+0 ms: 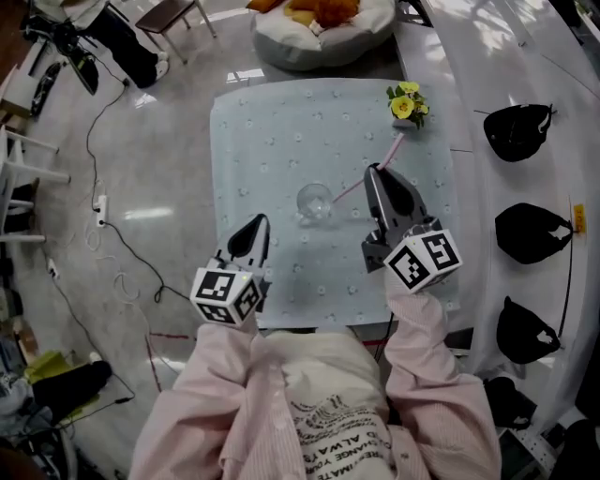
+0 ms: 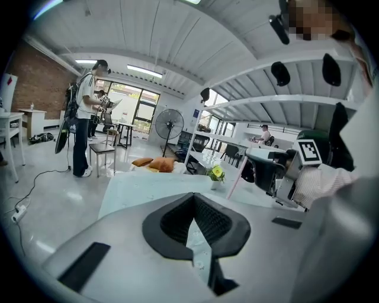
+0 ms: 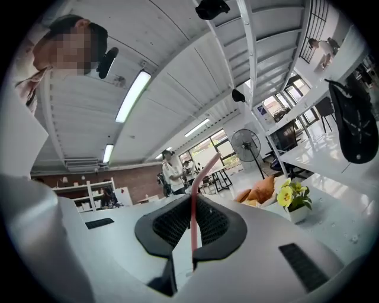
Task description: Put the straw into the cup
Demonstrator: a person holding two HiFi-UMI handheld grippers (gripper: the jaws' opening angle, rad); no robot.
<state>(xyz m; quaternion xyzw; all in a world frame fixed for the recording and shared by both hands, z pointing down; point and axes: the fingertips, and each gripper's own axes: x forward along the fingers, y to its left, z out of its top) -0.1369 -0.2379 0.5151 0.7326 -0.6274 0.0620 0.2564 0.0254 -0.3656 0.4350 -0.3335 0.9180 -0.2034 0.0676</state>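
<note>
A clear glass cup stands upright near the middle of the pale blue table. My right gripper is shut on a pink straw to the right of the cup. The straw slants, with its lower end close to the cup's right rim and its upper end toward the flowers. In the right gripper view the straw runs up between the pads. My left gripper is to the left of the cup, nearer the front edge, shut and holding nothing. The left gripper view shows the straw too.
A small pot of yellow flowers stands at the table's far right corner. A white counter with black caps runs along the right. A round cushion bed lies beyond the table. Cables trail on the floor at left.
</note>
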